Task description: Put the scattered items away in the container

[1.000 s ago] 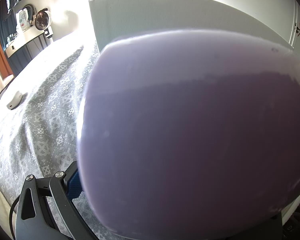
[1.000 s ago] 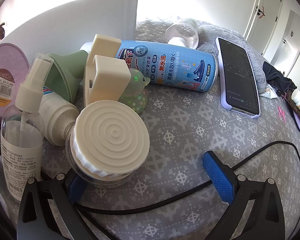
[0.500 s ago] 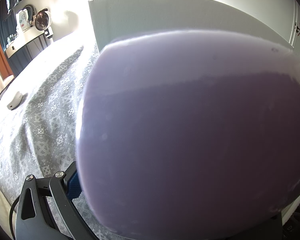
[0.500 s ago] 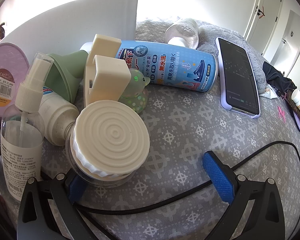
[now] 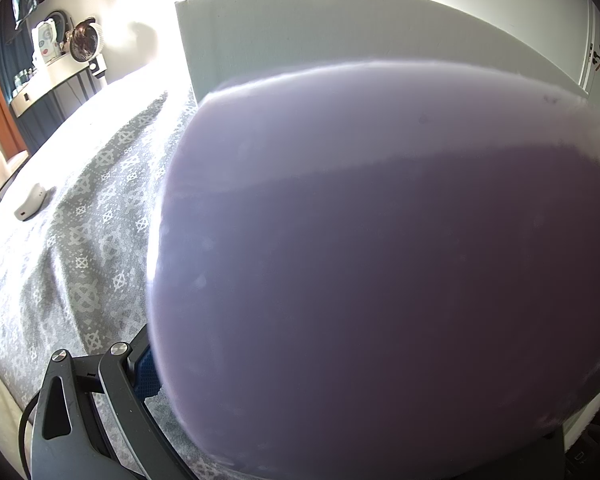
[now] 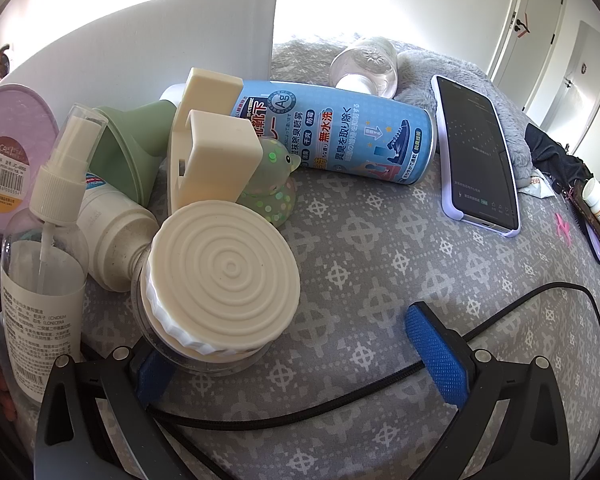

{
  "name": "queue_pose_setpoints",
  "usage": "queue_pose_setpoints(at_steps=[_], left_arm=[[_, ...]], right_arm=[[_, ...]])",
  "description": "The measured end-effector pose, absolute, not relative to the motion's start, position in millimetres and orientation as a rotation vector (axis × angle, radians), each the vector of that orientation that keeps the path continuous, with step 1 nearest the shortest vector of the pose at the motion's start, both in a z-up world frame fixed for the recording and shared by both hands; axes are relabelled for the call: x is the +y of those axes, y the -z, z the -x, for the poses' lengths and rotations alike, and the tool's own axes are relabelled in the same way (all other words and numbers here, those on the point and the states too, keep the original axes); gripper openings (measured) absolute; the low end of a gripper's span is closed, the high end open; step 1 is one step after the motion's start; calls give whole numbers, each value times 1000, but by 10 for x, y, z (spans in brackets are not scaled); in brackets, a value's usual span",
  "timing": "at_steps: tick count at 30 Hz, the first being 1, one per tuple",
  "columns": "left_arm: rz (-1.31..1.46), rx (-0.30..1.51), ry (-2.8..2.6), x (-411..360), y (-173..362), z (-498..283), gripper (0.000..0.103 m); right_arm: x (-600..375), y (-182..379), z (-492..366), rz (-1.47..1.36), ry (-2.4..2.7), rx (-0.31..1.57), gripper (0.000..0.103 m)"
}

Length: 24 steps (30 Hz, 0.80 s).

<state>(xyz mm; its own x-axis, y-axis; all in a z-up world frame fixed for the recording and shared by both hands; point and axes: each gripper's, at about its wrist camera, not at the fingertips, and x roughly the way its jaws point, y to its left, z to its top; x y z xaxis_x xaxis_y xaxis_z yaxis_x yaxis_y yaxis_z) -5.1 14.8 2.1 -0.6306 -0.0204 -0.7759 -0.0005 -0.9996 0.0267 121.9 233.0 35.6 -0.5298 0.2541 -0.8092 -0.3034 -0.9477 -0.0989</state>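
Note:
A lilac round tub (image 5: pixel 380 260) fills the left wrist view, held between my left gripper's fingers (image 5: pixel 144 372); the right finger is hidden. The tub also shows in the right wrist view (image 6: pixel 12 152) at far left. My right gripper (image 6: pixel 296 364) is open and empty over the grey patterned bedspread (image 6: pixel 380 260). Its left pad sits beside a clear jar with a cream ribbed lid (image 6: pixel 220 276). Behind lie a clear spray bottle (image 6: pixel 44 264), a white bottle (image 6: pixel 112 236), a green funnel (image 6: pixel 128 148), a cream clip (image 6: pixel 212 152), a green toy (image 6: pixel 272 192) and a blue spray can (image 6: pixel 340 136).
A white board (image 6: pixel 160 52) stands behind the pile and shows in the left wrist view (image 5: pixel 340 40). A phone (image 6: pixel 476 152), a clear bottle (image 6: pixel 364 64), grey plush and small items lie to the right. A black cable (image 6: pixel 380 380) runs under my right gripper. A white device (image 5: pixel 30 204) lies left.

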Motion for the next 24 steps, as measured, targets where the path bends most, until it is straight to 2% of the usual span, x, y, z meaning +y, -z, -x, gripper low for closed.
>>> queue_pose_setpoints(at_steps=[24], left_arm=[[-1345,-36,2828,144,-25,47,103]], right_arm=[[2321,-353,-1217,1309,-2498,77,103]])
